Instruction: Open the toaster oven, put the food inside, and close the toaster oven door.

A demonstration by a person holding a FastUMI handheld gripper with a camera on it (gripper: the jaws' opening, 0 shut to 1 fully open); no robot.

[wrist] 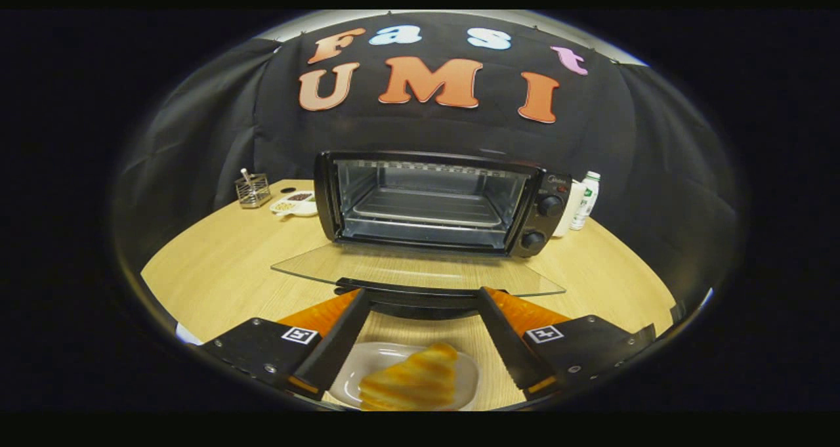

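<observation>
A black toaster oven [440, 201] stands on the wooden table [223, 270], its glass door [413, 273] folded down flat toward me with a dark handle [420, 299] along the front edge. The inside shows a metal tray [430, 207] on the rack. My gripper [420, 296] is open, its fingertips just at the door handle and apart from each other, nothing pressed between them. Below the fingers, a golden striped pastry [410, 381] lies on a small white plate [357, 375] on the table.
Two knobs [548, 205] sit on the oven's right panel. A wire basket [252, 190] and a white dish of small items [295, 204] stand left of the oven. Two bottles [581, 201] stand at its right. Black cloth closes the back.
</observation>
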